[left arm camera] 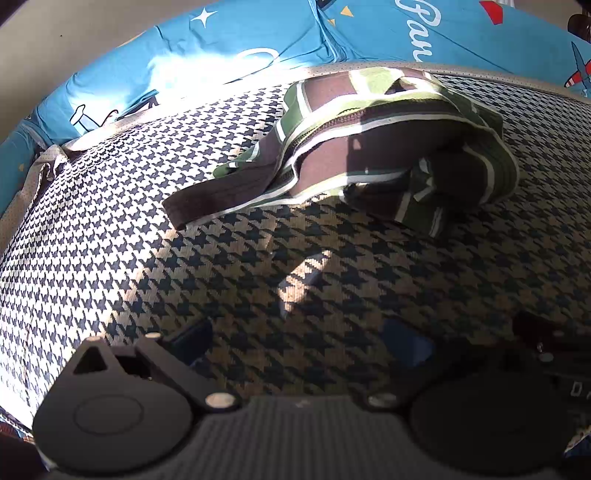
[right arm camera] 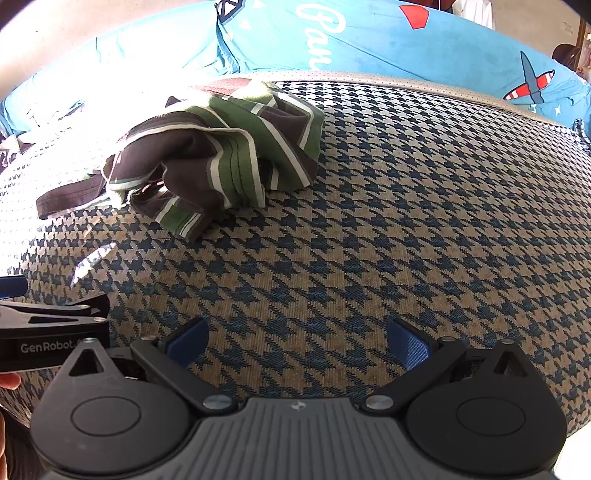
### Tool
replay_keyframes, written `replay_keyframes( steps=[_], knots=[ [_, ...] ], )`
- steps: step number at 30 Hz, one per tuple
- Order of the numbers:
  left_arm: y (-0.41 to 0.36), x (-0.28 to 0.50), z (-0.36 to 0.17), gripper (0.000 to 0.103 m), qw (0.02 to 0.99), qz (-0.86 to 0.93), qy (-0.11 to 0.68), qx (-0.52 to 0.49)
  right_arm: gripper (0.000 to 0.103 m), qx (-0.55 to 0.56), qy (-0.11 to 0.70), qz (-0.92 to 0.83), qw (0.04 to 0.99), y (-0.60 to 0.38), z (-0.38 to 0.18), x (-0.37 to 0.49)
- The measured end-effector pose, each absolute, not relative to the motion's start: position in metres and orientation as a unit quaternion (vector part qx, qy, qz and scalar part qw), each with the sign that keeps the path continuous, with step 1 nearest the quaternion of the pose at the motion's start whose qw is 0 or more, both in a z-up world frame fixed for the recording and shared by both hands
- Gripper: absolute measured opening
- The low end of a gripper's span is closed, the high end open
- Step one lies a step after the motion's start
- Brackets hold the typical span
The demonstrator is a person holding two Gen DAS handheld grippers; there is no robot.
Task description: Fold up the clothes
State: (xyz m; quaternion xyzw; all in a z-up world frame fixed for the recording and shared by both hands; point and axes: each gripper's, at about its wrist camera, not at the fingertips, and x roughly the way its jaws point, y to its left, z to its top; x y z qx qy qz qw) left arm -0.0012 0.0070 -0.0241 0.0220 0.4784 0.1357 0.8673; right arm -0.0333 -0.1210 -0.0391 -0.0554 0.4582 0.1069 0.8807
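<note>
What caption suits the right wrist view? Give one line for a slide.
Open right gripper hovers over houndstooth-patterned cushion, facing a crumpled green, brown and white striped garment.

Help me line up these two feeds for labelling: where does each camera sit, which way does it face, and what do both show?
Left wrist: on the left gripper, looking forward over the houndstooth cushion at the crumpled green-and-brown striped garment; its own open blue-padded fingers show, shadowed.
Right wrist: on the right gripper, facing the same way, garment to upper left; own open fingers, the left gripper's side and a fingertip show.
Shared: garment, cushion, blue printed fabric behind.
</note>
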Motion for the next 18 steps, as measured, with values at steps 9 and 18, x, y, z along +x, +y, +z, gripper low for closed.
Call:
replay_keyframes(
  steps=[9,18],
  knots=[
    [0.0076,-0.0016,-0.024,0.103,0.867,0.136,0.478,0.021,0.103,-0.055,0.459,0.108,0.88,-0.1198,-0.0403,-0.0332],
    [0.0086,-0.0019,-0.0239,0.103,0.867,0.138,0.478,0.021,0.103,-0.054,0.459,0.109,0.88,-0.1204,-0.0404,-0.0338]
  ],
)
